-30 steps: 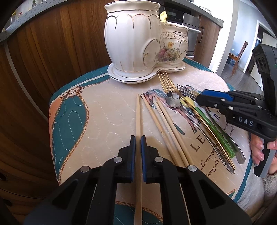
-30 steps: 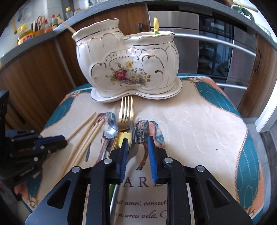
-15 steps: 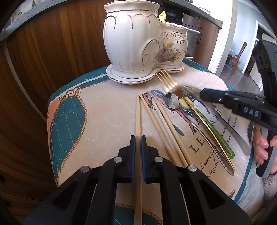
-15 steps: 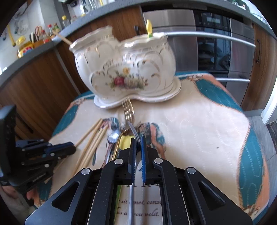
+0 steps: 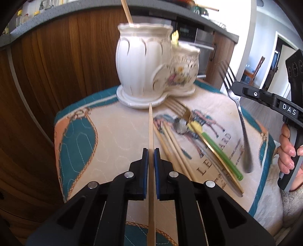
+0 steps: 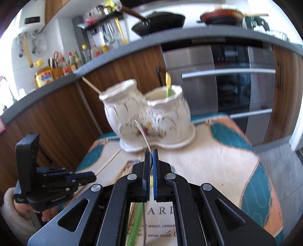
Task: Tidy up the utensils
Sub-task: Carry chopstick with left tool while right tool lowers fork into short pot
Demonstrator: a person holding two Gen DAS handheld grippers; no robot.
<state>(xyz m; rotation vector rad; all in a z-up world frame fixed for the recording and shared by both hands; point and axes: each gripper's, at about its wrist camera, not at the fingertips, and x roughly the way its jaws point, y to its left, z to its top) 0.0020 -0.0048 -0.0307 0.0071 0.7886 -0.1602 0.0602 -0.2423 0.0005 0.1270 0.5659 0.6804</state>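
Observation:
My left gripper [image 5: 151,151] is shut on a wooden chopstick [image 5: 151,128] whose tip points at the white ceramic utensil holder [image 5: 136,66]. To the right, my right gripper [image 5: 235,89] is shut on a silver fork [image 5: 243,132] that hangs clear of the cloth, tines up. In the right wrist view the right gripper [image 6: 151,153] pinches that fork [image 6: 142,132] edge-on in front of the holder [image 6: 170,121]; the left gripper [image 6: 93,177] is at lower left. A gold fork [image 5: 180,109], a small spoon [image 5: 180,126], a green-handled utensil [image 5: 221,153] and loose chopsticks [image 5: 174,149] lie on the cloth.
The holder has a chopstick [image 5: 126,11] in its tall pot and a yellow-tipped utensil [image 6: 167,83] in the low pot. The quilted cloth [image 5: 113,132] covers a small table. Wooden cabinets [image 5: 56,66] and an oven [image 6: 236,85] stand close behind it. A hand [image 5: 287,151] grips the right handle.
The right gripper closed on the silver fork and lifted it off the cloth, up and toward the holder. The left gripper kept its hold on the chopstick and tilted up slightly.

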